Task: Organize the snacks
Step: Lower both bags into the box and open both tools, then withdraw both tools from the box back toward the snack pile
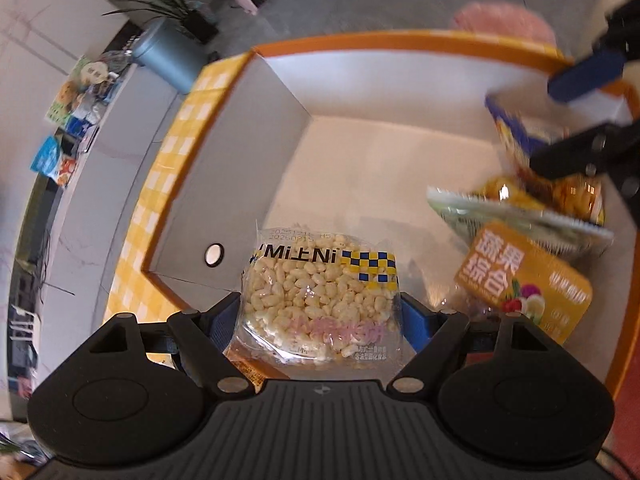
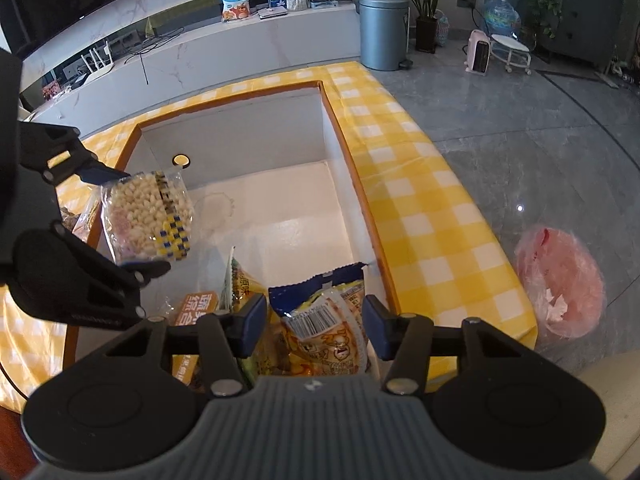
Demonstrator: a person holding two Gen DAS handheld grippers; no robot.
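A clear pack of puffed rice cakes (image 1: 320, 292) with a blue-and-yellow check band sits between the pads of my left gripper (image 1: 320, 320), which is shut on it. From the right wrist, this pack (image 2: 148, 216) hangs over the left part of the white, orange-rimmed box (image 2: 240, 136). My right gripper (image 2: 316, 326) stands open around a blue-and-yellow snack bag (image 2: 324, 320) that lies in the near corner of the box, with a gap at each pad. Beside it lie an orange fruit-print pack (image 1: 524, 280) and a green-white pack (image 1: 520, 220).
The box stands on a yellow checked tablecloth (image 2: 420, 208). Its far half shows bare white floor (image 2: 288, 200). On the grey floor beyond are a grey bin (image 2: 384, 32) and a pink-lined basket (image 2: 560, 280). More snack bags (image 2: 236, 0) sit on the far bench.
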